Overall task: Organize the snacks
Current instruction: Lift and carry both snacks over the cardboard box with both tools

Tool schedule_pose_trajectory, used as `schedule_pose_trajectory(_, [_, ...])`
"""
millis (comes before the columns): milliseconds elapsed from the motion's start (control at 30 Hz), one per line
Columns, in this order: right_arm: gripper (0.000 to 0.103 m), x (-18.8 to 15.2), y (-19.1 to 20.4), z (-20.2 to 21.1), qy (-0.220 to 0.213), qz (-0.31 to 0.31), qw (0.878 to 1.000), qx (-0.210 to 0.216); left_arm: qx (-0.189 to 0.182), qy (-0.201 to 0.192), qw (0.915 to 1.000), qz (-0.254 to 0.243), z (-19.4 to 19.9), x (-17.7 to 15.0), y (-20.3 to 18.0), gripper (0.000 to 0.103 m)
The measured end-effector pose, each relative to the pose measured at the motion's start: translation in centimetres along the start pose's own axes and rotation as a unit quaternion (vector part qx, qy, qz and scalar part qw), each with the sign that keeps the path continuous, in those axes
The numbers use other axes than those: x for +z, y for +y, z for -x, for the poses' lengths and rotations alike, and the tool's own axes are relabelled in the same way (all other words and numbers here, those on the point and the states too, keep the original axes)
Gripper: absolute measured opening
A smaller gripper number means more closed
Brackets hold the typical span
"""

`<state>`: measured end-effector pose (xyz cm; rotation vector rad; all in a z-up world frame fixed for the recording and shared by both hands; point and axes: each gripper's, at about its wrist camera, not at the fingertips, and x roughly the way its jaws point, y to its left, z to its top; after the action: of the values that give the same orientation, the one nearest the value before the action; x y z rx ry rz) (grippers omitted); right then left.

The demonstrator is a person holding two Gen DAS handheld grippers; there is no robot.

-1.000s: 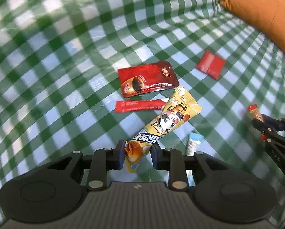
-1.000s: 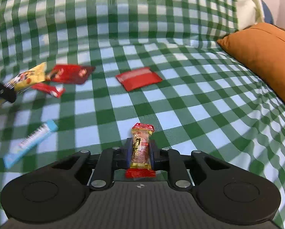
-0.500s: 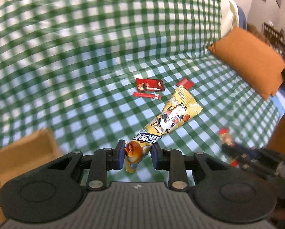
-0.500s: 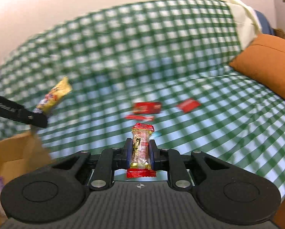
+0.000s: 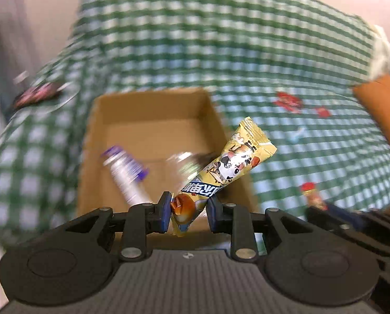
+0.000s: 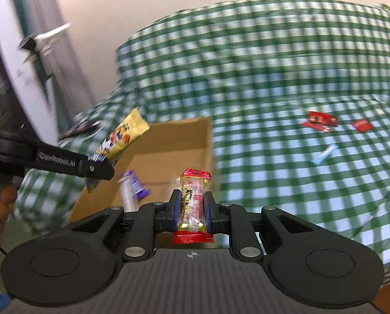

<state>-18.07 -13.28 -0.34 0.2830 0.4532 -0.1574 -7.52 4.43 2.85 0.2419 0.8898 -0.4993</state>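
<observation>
Now the yellow pack (image 5: 231, 167) sat clamped by its lower end in the left tongs (image 5: 188, 210), slanting up over the cardboard box (image 5: 147, 110). Right tongs (image 6: 193, 206) were clamped on an upright red-ended candy (image 6: 193, 198) near the box's right wall. Inside lay a blurred purple-and-white packet (image 5: 126, 172). Red packets (image 6: 321, 120) and a blue stick (image 6: 324, 154) lay well apart on the checked cloth (image 6: 273, 83)

The cardboard box (image 5: 153, 120) gapes open-topped, with a purple-white packet (image 5: 126, 172) inside.
</observation>
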Motion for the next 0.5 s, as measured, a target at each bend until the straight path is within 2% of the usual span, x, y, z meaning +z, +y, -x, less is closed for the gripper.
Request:
schedule_pose_trajectory(133, [0.019,-1.4,3.0,0.6,0.019,0.044,0.999,0.007,0.029,0.002,0.9993,0.023,1.8,-3.0,3.8,0.031])
schedule_pose_trajectory(267, [0.019,-2.2,5.0,1.1,0.027,0.078,0.997,0.007,0.022,-0.004,0.9989,0.04,3.0,-4.9,5.5,0.031])
schedule_pose_trajectory(500, [0.019,-2.7,6.6,2.1,0.025,0.102,0.994,-0.004,0.005,-0.016,0.9988,0.046,3.8,-5.8,6.3,0.031])
